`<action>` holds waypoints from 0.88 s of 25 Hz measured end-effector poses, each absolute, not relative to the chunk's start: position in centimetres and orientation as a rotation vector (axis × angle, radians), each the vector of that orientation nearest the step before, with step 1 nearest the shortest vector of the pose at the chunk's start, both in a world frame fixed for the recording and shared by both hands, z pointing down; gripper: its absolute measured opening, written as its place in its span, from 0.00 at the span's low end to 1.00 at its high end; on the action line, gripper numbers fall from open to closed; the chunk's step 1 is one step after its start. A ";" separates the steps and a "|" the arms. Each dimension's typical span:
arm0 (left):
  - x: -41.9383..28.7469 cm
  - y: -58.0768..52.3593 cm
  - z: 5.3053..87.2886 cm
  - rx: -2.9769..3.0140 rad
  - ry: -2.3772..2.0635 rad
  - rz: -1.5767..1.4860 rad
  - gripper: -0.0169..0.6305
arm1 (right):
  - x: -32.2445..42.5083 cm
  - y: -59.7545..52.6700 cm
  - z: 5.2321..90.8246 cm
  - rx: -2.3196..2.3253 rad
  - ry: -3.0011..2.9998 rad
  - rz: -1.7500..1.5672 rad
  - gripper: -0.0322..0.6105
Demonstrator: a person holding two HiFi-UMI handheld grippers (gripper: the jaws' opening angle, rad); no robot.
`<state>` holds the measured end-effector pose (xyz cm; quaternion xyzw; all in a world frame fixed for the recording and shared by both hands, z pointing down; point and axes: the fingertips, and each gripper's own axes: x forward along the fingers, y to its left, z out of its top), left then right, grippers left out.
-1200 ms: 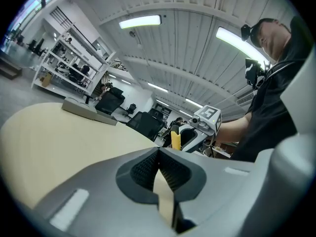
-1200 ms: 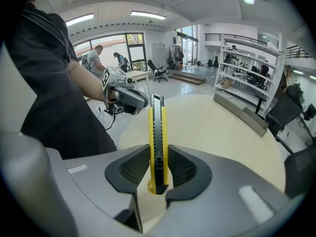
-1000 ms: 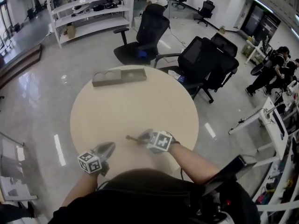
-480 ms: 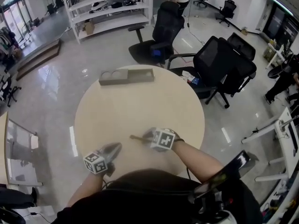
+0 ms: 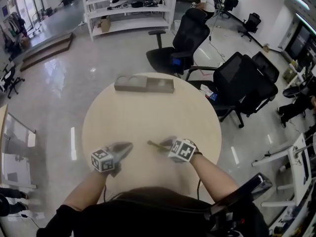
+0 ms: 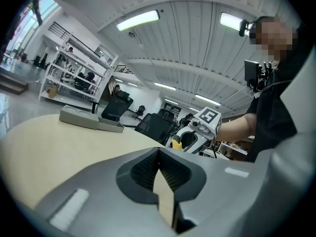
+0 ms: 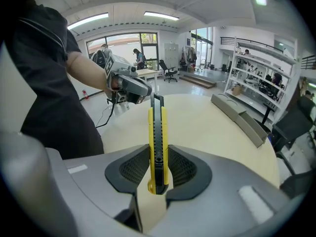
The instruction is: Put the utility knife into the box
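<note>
- Right gripper (image 5: 165, 143): jaws closed on a yellow-and-black plastic utility knife (image 7: 157, 132), pads pressing both flat sides. The knife stands on edge and points away along the jaws.
- Knife is held low over the near edge of the round, pale wood counter (image 5: 148, 115), right of centre.
- Left gripper (image 6: 159, 157): jaws together, nothing between them, near the counter's near-left edge.
- Long grey box (image 5: 144, 84) sits at the far edge, well apart from both grippers; two round recesses at its left end, an open trough to the right.
- Progress, as I judge it: pick-up done. Left to do are the carry across the counter, the lowering into the trough and the release.
- Hard to tell: whether the blade is out, and whether the knife touches the counter. The trough's inside is too small to read.
</note>
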<state>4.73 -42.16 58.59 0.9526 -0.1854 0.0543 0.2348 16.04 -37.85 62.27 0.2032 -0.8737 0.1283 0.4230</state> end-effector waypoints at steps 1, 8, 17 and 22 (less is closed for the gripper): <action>4.8 -43.0 58.6 2.620 -0.507 0.151 0.02 | 16.3 -38.8 62.1 0.513 -2.183 0.313 0.25; 6.5 -49.4 58.3 2.651 -0.503 0.135 0.02 | 18.2 -46.1 61.4 0.520 -2.160 0.249 0.25; 8.7 -58.8 58.4 2.699 -0.511 0.122 0.02 | 20.5 -55.5 63.3 0.485 -2.114 0.184 0.25; 10.0 -64.7 59.1 2.721 -0.525 0.103 0.02 | 22.8 -60.8 65.6 0.468 -2.068 0.154 0.25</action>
